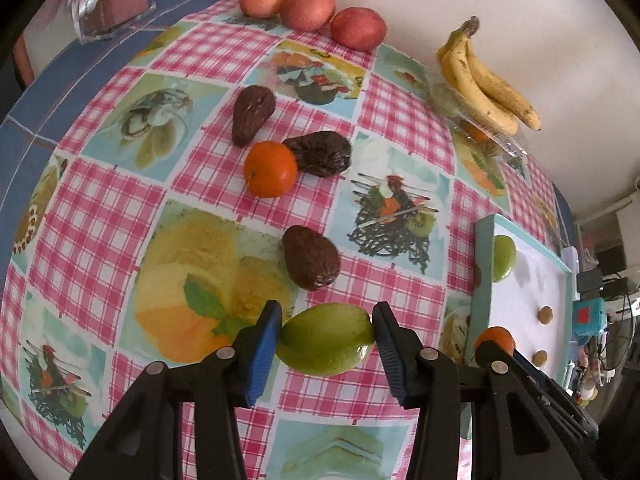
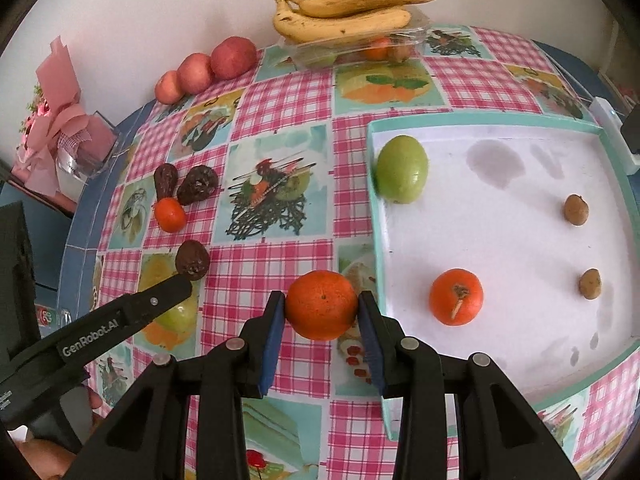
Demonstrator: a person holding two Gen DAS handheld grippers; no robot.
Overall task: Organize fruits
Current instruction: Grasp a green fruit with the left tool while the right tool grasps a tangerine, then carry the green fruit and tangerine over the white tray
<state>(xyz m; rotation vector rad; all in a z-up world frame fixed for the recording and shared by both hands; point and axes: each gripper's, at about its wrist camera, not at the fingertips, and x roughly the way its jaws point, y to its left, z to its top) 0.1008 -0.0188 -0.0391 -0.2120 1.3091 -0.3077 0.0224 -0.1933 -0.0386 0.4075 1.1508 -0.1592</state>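
Tray (image 2: 500,120) sits at the table's right side, holding a green fruit, an orange and two small brown fruits. We see left gripper (image 1: 327,338) pinching green apple (image 1: 326,340), right gripper (image 2: 322,310) pinching tangerine (image 2: 322,304), both just above the tablecloth (image 2: 280,112).

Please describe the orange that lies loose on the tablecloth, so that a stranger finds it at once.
Start at the three red apples by the wall and come toward the table's middle to the dark, wrinkled avocados. The orange lies against two of them. It is the only orange neither in the tray nor held by tongs.
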